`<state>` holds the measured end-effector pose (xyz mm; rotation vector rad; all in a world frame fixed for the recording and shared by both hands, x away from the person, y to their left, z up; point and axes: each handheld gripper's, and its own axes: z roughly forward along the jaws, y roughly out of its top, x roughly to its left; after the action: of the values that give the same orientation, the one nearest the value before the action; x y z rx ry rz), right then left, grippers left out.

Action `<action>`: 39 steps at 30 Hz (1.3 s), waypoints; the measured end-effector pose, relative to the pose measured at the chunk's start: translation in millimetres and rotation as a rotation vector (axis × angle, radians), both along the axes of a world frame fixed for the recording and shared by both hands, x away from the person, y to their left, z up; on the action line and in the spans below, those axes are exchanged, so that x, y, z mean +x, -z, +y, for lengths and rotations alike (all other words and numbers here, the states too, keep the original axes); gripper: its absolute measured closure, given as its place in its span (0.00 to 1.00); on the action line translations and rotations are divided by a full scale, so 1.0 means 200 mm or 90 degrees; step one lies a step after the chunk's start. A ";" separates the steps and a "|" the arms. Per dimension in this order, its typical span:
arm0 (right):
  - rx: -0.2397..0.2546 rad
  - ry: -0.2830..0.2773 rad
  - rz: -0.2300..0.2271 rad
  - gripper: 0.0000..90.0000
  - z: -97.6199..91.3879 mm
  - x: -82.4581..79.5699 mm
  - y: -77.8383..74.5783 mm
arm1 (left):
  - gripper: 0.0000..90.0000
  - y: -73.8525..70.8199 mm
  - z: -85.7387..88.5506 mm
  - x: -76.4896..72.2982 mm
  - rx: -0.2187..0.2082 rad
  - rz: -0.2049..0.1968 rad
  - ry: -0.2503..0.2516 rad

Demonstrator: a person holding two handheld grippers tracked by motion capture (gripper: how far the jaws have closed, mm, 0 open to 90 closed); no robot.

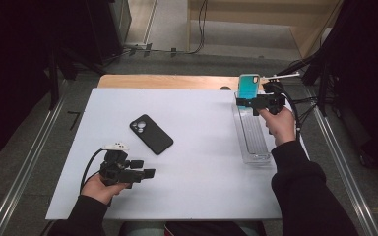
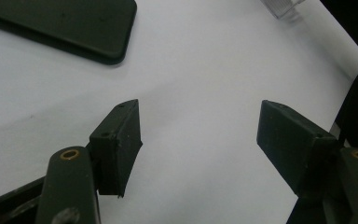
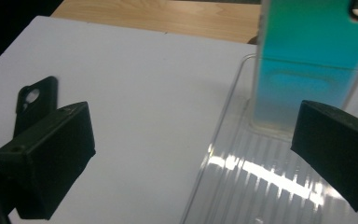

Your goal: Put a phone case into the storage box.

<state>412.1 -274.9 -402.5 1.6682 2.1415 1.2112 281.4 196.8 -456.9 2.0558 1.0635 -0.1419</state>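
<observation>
The step in hand looks like sorting phone cases into the clear plastic tray [image 1: 254,142], which I take as the landmark. A teal phone case [image 1: 249,87] stands upright at the tray's far end, leaning against its end wall, and the right gripper [image 1: 250,103] hovers just in front of it over the tray's far half, its jaws parted and holding nothing; in the right gripper view the case rises between and beyond them, untouched. If the case is meant to stay there, the hand should draw straight back without brushing it, since an upright case would likely tip at a nudge. The black phone case [image 1: 150,133] lies flat on the white table [image 1: 197,187], well to the left of the tray, camera cut-out toward the far side. The left gripper [image 1: 142,174] rests farther left and nearer the person, jaws spread and empty. Counted: two phone cases, one tray, two grippers.
</observation>
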 end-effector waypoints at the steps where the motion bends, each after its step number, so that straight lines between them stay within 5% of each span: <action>1: -0.003 -0.008 0.003 0.00 0.01 -0.01 0.00 | 0.34 0.00 0.00 0.00 -0.001 0.003 0.000; 24: 0.000 -0.119 0.001 0.06 0.14 -0.29 0.06 | 0.34 -0.01 0.01 0.02 -0.003 0.015 -0.001; 39: 0.012 -0.200 0.000 0.13 0.21 -0.47 0.09 | 0.32 -0.01 0.00 0.02 -0.001 -0.008 0.012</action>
<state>318.4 -233.4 -420.7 1.3718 2.4677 1.3100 284.7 197.8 -455.0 2.0631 1.0363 -0.1383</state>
